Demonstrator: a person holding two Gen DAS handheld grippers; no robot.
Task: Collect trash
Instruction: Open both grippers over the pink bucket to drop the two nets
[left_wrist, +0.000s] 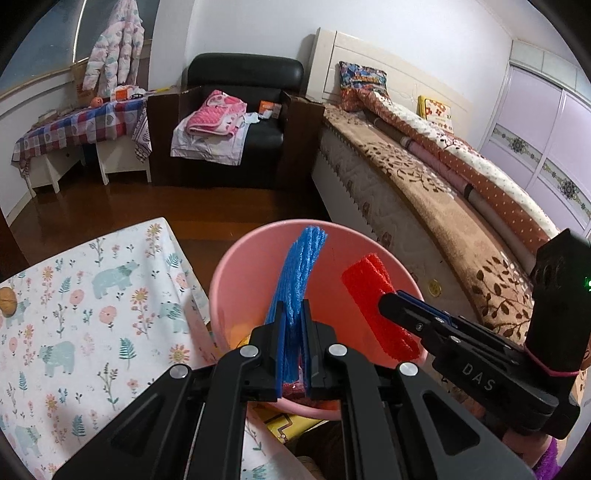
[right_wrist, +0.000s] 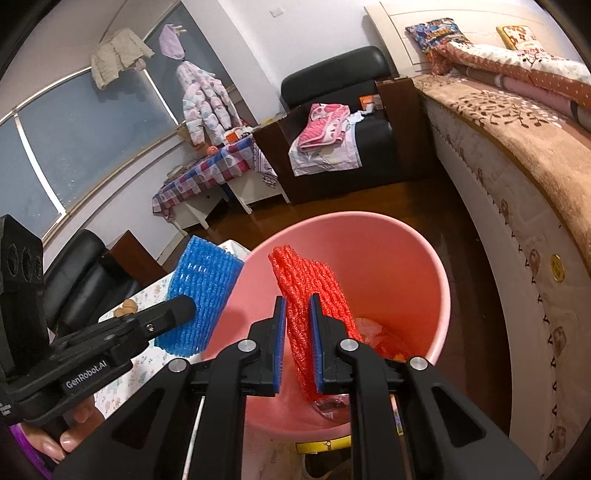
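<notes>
I am holding both grippers over the pink bin (left_wrist: 369, 236), each with a piece of foam net pinched between its fingers. My left gripper (left_wrist: 293, 314) is clamping the blue net (left_wrist: 301, 266) with its fingers nearly together; the net is standing up out of them, tilting over the bin's mouth, near its left rim. My right gripper (right_wrist: 297, 306) is gripping the red net (right_wrist: 314, 284) with a narrow gap filled by the foam, and that net is rising above the fingers and hanging below them inside the bin's opening. In the right wrist view the blue net (right_wrist: 203, 288) is sitting just outside the bin's (right_wrist: 406, 258) left rim, above the edge of the worktop (right_wrist: 147, 295).

The worktop's (left_wrist: 92, 295) floral cloth is running close along the bin's left side, touching or almost touching it. The bed (left_wrist: 424, 206) is lying close on the right, leaving only a thin strip of wooden floor (left_wrist: 221, 206) beside the bin. Some wrappers are lying in the bin's bottom. Beyond the bin, the floor is opening out toward a black armchair (left_wrist: 243, 70) and a low table with a checked cloth (left_wrist: 74, 125).
</notes>
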